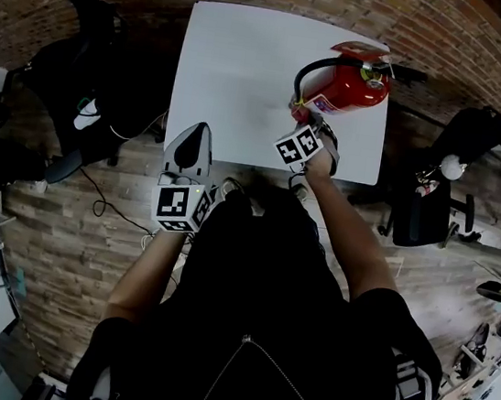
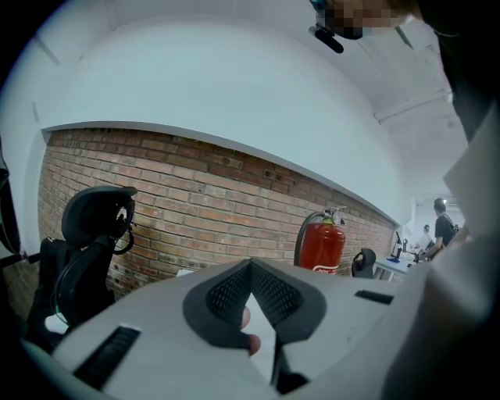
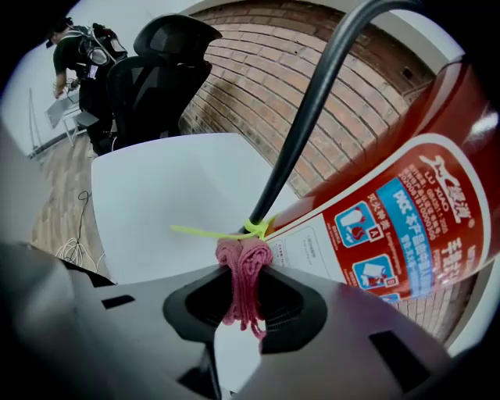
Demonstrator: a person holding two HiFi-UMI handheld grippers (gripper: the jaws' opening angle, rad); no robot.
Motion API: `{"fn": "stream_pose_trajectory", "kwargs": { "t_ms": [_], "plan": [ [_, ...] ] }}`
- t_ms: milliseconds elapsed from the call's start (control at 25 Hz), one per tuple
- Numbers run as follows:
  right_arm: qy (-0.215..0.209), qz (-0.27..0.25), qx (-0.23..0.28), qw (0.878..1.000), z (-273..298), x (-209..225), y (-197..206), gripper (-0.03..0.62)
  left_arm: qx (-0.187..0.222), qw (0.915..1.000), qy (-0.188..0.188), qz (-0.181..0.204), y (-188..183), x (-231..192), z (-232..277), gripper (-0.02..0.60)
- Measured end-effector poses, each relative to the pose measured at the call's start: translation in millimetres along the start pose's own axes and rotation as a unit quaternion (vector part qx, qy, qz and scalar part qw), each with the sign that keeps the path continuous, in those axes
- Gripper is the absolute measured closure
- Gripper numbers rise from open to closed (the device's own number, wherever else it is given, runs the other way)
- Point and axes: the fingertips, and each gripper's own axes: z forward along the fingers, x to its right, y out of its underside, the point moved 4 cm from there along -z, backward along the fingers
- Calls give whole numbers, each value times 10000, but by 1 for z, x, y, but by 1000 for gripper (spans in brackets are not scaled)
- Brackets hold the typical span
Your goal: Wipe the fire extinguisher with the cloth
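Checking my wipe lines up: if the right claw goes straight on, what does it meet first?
Probably the fire extinguisher, by its hose and yellow tie, just ahead; the clamped cloth would touch it first.

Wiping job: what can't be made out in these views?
- Fire extinguisher dial reading: too small in the head view, and cut off by the frame edge in the right gripper view.
- Its far side: hidden by its own body in every view.
- Cloth full extent: bunched between the right gripper's shut jaws.
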Motion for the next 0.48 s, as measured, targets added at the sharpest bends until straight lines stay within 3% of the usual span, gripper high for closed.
{"fn": "stream_pose_trajectory", "kwargs": {
  "t_ms": [480],
  "plan": [
    [195, 283, 310, 9989, -36, 17, -5, 493, 72, 9999, 64, -49, -3, 6, 6, 572]
  ]
}}
